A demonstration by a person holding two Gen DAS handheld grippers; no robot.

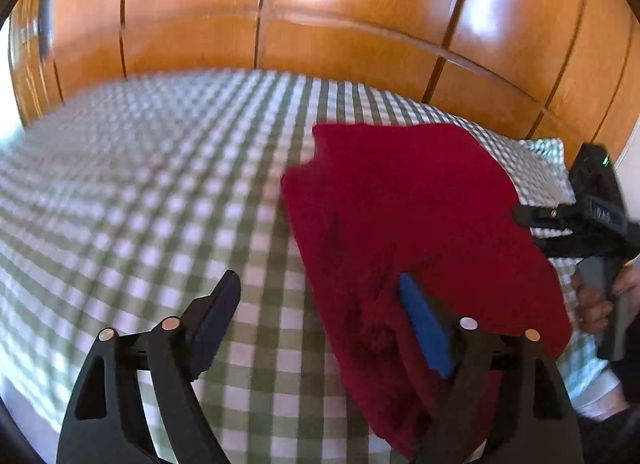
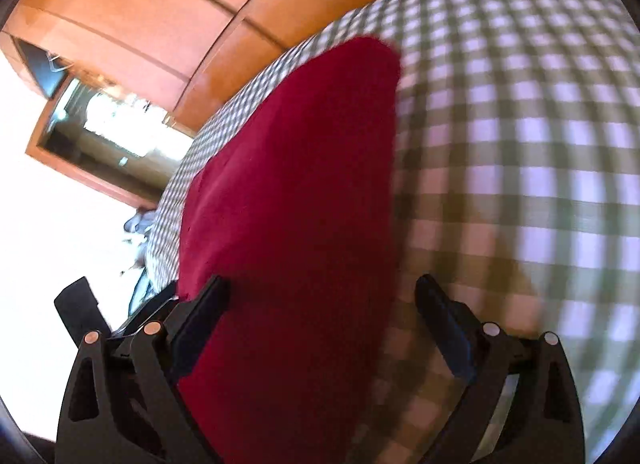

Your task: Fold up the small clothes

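Left wrist view, left to right: bright window glare at far left edge, then glossy orange-brown wooden wardrobe panels (image 1: 328, 23) across the whole back, light patches reflected on them. Below: bed under green-and-white checked cover (image 1: 140, 183), blurred. Left gripper (image 1: 320, 304) low in frame, jaws wide apart, nothing clamped; its blue-padded finger overlaps the red garment (image 1: 420, 215). Garment lying on the cover, right of centre, rumpled at near edge. Right gripper (image 1: 536, 227) at far right, gripped by a hand (image 1: 600, 300).

Right wrist view: white wall and wood-framed mirror (image 2: 104, 135) at left, wardrobe panels above, garment through the middle, checked cover at right. Jaws apart, garment between them, pads not pressing.
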